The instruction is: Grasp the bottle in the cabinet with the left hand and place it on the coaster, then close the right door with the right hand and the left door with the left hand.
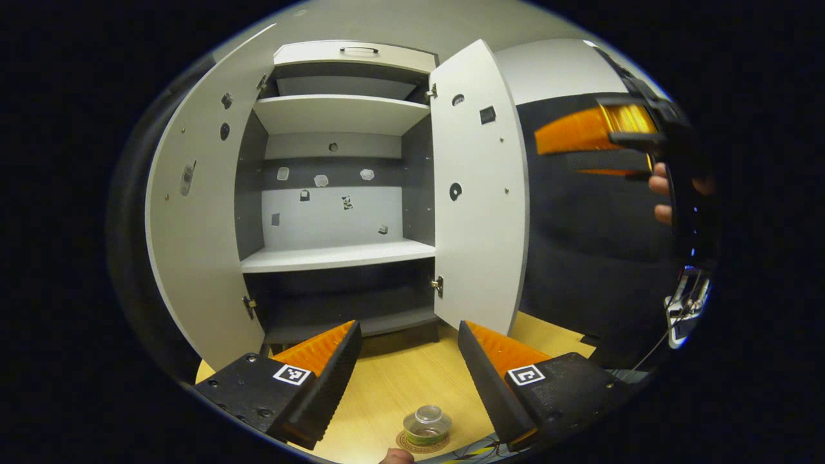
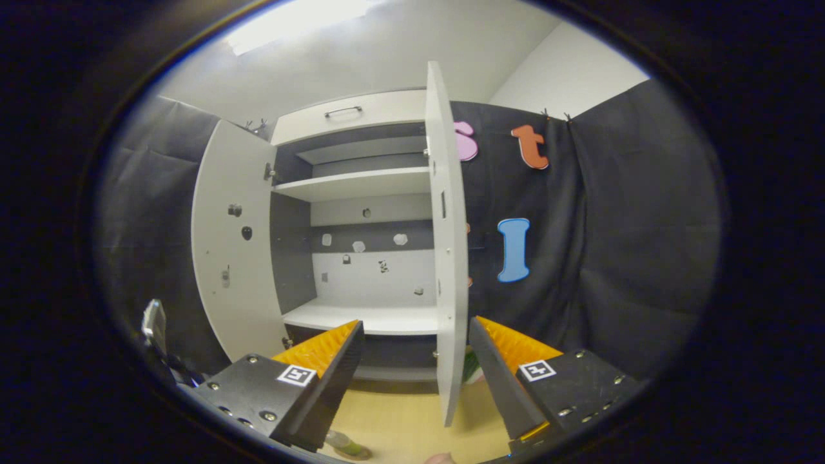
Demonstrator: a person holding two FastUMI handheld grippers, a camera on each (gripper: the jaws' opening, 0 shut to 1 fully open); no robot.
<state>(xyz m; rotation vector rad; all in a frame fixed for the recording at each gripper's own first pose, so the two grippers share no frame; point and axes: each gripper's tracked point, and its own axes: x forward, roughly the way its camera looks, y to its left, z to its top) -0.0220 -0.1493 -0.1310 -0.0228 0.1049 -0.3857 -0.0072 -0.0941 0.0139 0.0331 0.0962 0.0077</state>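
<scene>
Standing on the coaster (image 1: 422,442) on the wooden table (image 1: 399,380), the bottle (image 1: 427,423) sits low between the spread fingers of the left gripper (image 1: 407,374), which hold nothing. Beyond it, the cabinet (image 1: 341,193) has both its left door (image 1: 200,212) and right door (image 1: 477,187) swung wide. The right gripper (image 2: 417,374) has its fingers parted and empty too, with the right door's (image 2: 446,258) edge between them farther off. A hand (image 1: 664,193) holds that gripper at the far right of the left gripper view.

Both views — facing open cabinet (image 1: 335,193)
</scene>
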